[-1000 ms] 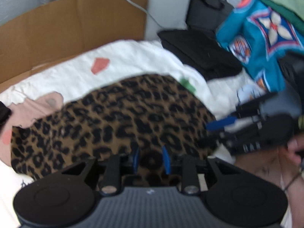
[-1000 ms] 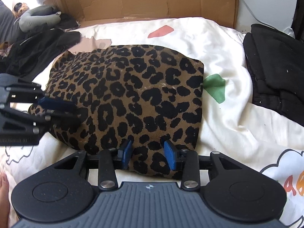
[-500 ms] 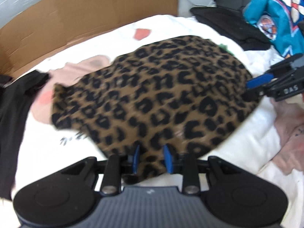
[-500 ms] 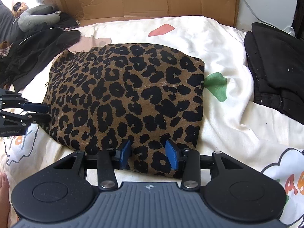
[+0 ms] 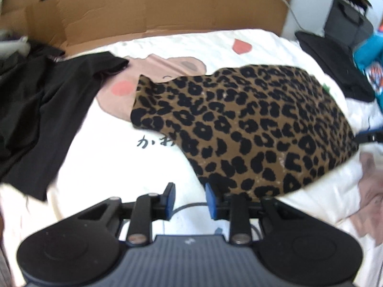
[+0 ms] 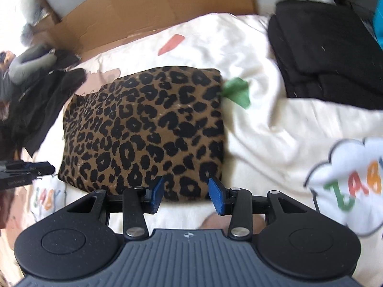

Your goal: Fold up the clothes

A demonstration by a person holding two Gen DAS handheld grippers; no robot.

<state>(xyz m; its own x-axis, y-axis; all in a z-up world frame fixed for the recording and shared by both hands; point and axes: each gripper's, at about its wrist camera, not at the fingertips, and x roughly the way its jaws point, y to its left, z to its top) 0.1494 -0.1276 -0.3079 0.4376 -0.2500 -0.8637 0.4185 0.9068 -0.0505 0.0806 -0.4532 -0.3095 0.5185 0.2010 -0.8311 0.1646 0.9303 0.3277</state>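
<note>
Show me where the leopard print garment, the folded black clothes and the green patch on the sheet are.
leopard print garment (image 6: 143, 131), right wrist view, middle of its top face.
folded black clothes (image 6: 330, 55), right wrist view, top of the stack.
green patch (image 6: 237, 92), right wrist view, centre of the printed shape beside the garment's far right corner.

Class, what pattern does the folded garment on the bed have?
Leopard print, black spots on brown; clearest in the right wrist view.

Two wrist fisheyes, low over the bed, both facing the brown cardboard sheet behind it.

The left wrist view looks from the near left of the folded leopard-print brown-and-black fabric garment (image 5: 251, 129), close above the white printed bed cover (image 5: 115, 167). The right wrist view looks straight along the garment's near edge. Both share the garment, the cover, the cardboard (image 6: 153, 7) and the black folded clothes (image 6: 330, 55).
</note>
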